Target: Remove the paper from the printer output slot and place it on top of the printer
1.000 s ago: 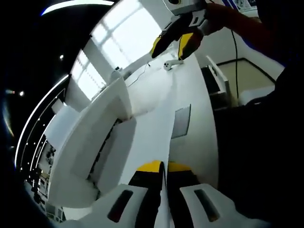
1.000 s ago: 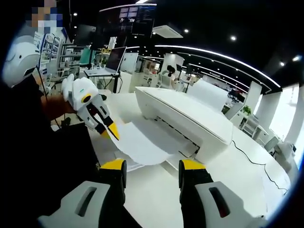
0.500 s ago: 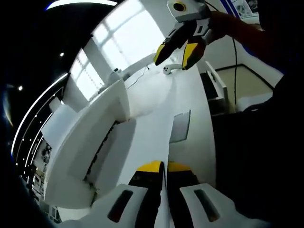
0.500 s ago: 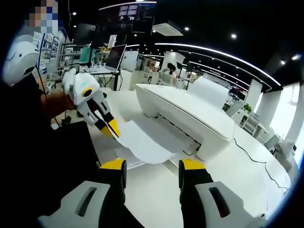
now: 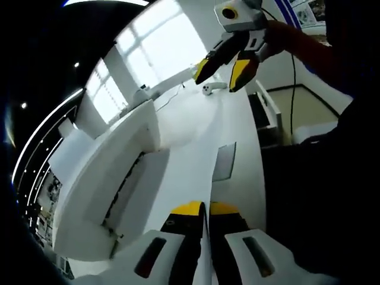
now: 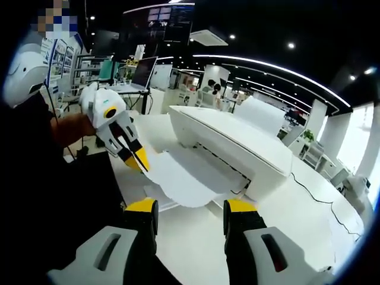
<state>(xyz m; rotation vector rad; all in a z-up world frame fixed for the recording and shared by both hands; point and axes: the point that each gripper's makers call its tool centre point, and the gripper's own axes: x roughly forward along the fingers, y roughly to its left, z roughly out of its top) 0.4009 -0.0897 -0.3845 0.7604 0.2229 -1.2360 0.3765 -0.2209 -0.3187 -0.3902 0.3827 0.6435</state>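
A white sheet of paper reaches out of the output slot on the front of the white printer and curves up at its near end. My left gripper is shut on that end. In the left gripper view the paper runs away from my shut left gripper toward the printer at the left. My right gripper stands open in front of the sheet, holding nothing. It also hangs open above the far end of the table, where the right gripper has its yellow tips apart.
The printer stands on a white table with a black cable trailing at the right. An open laptop sits on a desk behind. A person's sleeve holds the left gripper. A small white device lies on the table.
The left gripper has lifted the held end of the paper slightly and the sheet has come a little further out. The right gripper stays open and has hardly moved.
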